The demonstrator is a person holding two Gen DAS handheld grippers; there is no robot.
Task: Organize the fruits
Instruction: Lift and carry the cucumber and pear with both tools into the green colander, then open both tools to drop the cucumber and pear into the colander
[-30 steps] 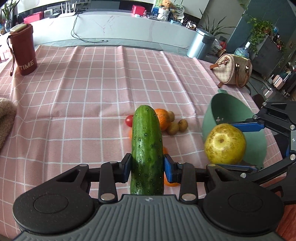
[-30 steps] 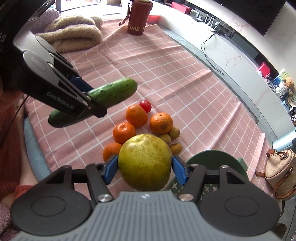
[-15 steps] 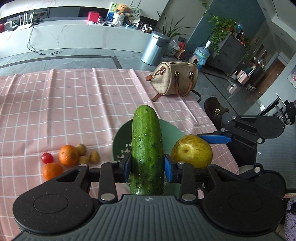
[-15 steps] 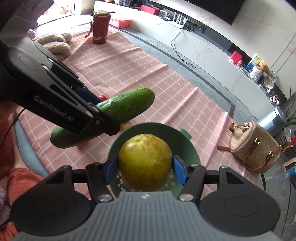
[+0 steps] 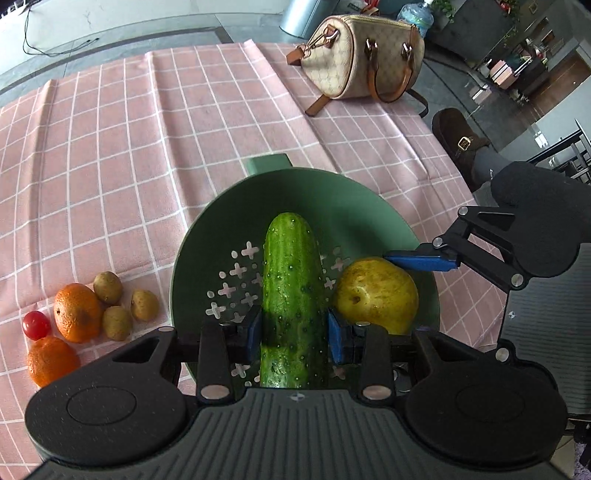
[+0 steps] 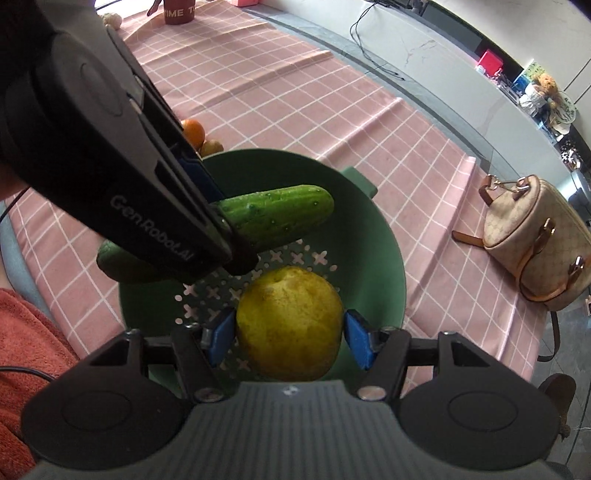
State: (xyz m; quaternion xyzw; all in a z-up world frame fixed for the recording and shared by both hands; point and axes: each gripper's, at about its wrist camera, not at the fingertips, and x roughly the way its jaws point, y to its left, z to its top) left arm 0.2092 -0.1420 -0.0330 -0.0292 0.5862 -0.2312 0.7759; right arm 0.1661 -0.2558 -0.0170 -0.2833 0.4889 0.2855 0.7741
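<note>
My left gripper (image 5: 294, 328) is shut on a green cucumber (image 5: 291, 295) and holds it over the green perforated colander (image 5: 332, 206). The cucumber also shows in the right wrist view (image 6: 280, 214). My right gripper (image 6: 290, 339) is around a yellow pear (image 6: 291, 325) low inside the colander (image 6: 369, 236); small gaps show between its blue pads and the pear. The pear also shows in the left wrist view (image 5: 376, 291), beside the cucumber. Two oranges (image 5: 77, 312), a cherry tomato (image 5: 36, 325) and three small brown fruits (image 5: 117, 322) lie on the cloth left of the colander.
A pink checked cloth (image 5: 147, 147) covers the table. A beige handbag (image 5: 364, 55) lies at the far right edge. A dark red cup (image 6: 179, 11) stands at the far end. A foot in a brown shoe (image 5: 458, 144) is beyond the table edge.
Both grippers have moved down over and into the colander with their fruit. The right gripper's pads have eased apart from the pear.
</note>
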